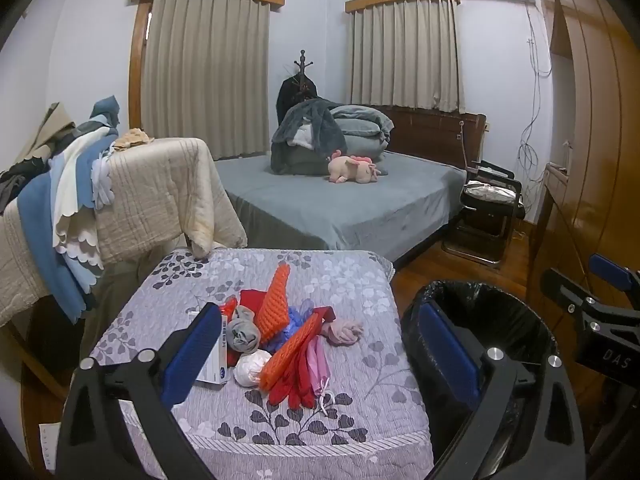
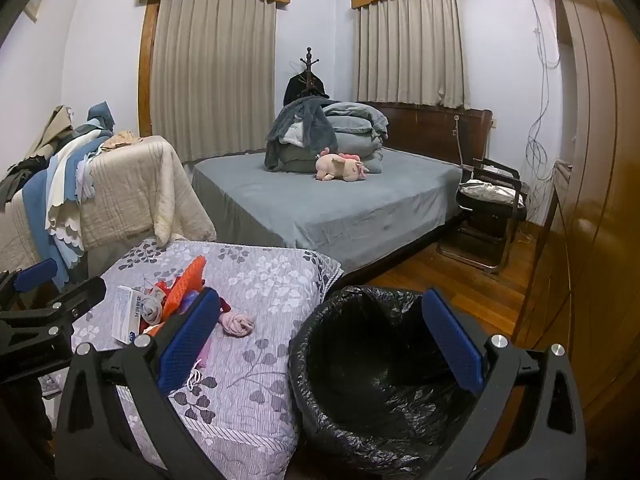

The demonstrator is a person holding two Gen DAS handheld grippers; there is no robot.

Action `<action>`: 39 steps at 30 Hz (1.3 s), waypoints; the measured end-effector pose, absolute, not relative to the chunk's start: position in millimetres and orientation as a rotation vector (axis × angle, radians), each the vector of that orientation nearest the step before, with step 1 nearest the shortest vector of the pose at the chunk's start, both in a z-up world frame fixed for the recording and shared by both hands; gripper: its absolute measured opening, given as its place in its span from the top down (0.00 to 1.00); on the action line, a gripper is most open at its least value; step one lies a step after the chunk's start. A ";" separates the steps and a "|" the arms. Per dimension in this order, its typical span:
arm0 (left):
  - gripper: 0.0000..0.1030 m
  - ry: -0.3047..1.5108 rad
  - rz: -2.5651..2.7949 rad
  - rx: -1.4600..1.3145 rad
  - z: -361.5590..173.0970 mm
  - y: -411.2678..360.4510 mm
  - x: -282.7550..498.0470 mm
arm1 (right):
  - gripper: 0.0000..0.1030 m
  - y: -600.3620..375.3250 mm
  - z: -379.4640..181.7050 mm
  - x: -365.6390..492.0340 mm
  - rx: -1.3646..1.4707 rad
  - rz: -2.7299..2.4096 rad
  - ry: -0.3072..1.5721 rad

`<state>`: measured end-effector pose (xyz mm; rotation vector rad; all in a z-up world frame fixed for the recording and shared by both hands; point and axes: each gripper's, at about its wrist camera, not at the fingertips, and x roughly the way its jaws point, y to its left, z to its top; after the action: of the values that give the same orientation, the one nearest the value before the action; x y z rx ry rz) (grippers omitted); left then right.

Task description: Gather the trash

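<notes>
On the lilac leaf-print quilted cushion (image 1: 256,280), left view alone shows one white crumpled ball (image 1: 251,367); two orange mesh pieces (image 1: 276,304); black-lined round bin (image 2: 376,380) beside. Left gripper (image 1: 320,344) and right gripper (image 2: 320,344) jaws released, empty.

Home bedroom: bed (image 1: 344,204), curtains (image 1: 204,68)

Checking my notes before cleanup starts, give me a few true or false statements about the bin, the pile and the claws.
1. The bin has a black liner. True.
2. The bin is full. False: it looks empty.
3. Both the left claw and the right claw are open. True.
4. The left claw holds the box. False: it holds nothing.
5. The pile lies on the floral quilt. True.
</notes>
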<state>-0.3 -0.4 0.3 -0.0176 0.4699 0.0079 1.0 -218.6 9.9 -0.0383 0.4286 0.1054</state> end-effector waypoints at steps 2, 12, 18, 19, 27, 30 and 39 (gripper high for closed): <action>0.06 0.472 0.008 -0.017 0.0 -0.5 0.0 | 0.05 -218.6 9.8 1.1 -0.038 0.107 0.428; 0.06 0.474 0.009 -0.016 0.0 -0.6 0.1 | 0.05 -218.5 9.5 2.2 -0.037 0.108 0.430; 0.06 0.475 0.008 -0.015 0.0 -0.6 0.2 | 0.05 -218.0 9.1 3.1 -0.036 0.108 0.430; 0.06 0.475 0.008 -0.016 -0.1 -0.6 0.2 | 0.05 -217.9 9.0 3.2 -0.036 0.108 0.431; 0.06 0.477 0.008 -0.016 -0.1 -0.6 0.3 | 0.05 -217.0 8.1 4.1 -0.037 0.107 0.431; 0.06 0.477 0.008 -0.016 -0.1 -0.6 0.3 | 0.05 -216.8 7.7 4.4 -0.038 0.107 0.432; 0.06 0.480 0.008 -0.018 0.1 -0.9 0.3 | 0.05 -216.7 6.1 4.8 -0.036 0.109 0.435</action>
<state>0.3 -0.9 0.1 -0.0175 0.4797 0.0075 4.8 -216.7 6.1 -0.0360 0.4350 0.1092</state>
